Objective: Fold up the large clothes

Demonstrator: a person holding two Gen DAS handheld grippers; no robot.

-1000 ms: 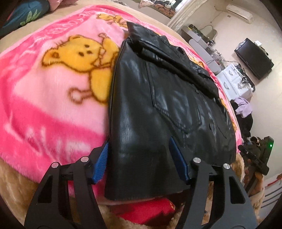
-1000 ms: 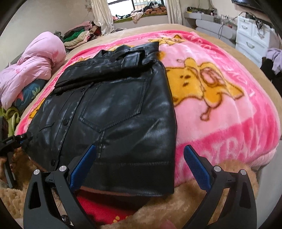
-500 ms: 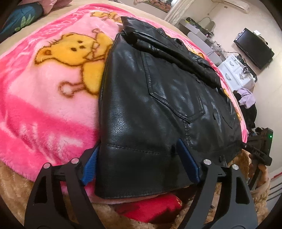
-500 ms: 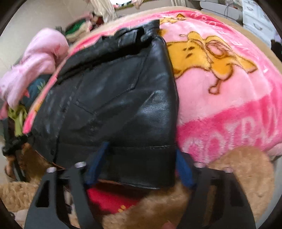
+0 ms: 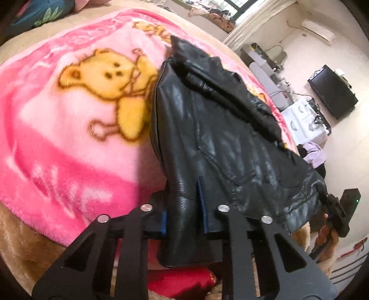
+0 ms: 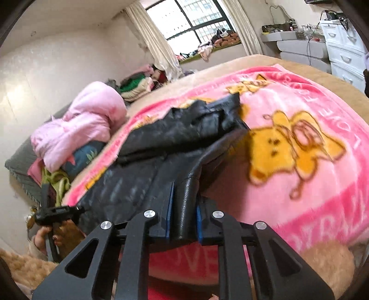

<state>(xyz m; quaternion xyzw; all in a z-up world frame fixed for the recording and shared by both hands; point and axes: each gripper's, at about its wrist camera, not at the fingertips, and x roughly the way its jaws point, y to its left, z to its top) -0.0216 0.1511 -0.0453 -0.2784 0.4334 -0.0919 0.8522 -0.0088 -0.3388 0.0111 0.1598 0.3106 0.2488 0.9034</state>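
A black leather jacket (image 5: 221, 143) lies on a pink bear-print blanket (image 5: 69, 129), sleeves folded over its upper part. My left gripper (image 5: 183, 207) is shut on the jacket's near hem at its left corner and holds it raised off the blanket. In the right wrist view the same jacket (image 6: 161, 147) shows, and my right gripper (image 6: 183, 218) is shut on the hem's right corner, a thick fold pinched between the blue pads (image 6: 169, 207). The near half of the jacket hangs lifted between both grippers.
The blanket (image 6: 299, 161) covers a tan bed. A pink quilt (image 6: 85, 124) and piled clothes lie at the bed's far left. A white drawer unit (image 6: 341, 48), a TV (image 5: 332, 92) and a window (image 6: 198, 20) line the room beyond. A red cushion (image 5: 180, 281) sits below the hem.
Both grippers closed on the jacket's hem corners and lifted them. The hem, flat on the blanket before, now hangs raised and bunched between the pads.
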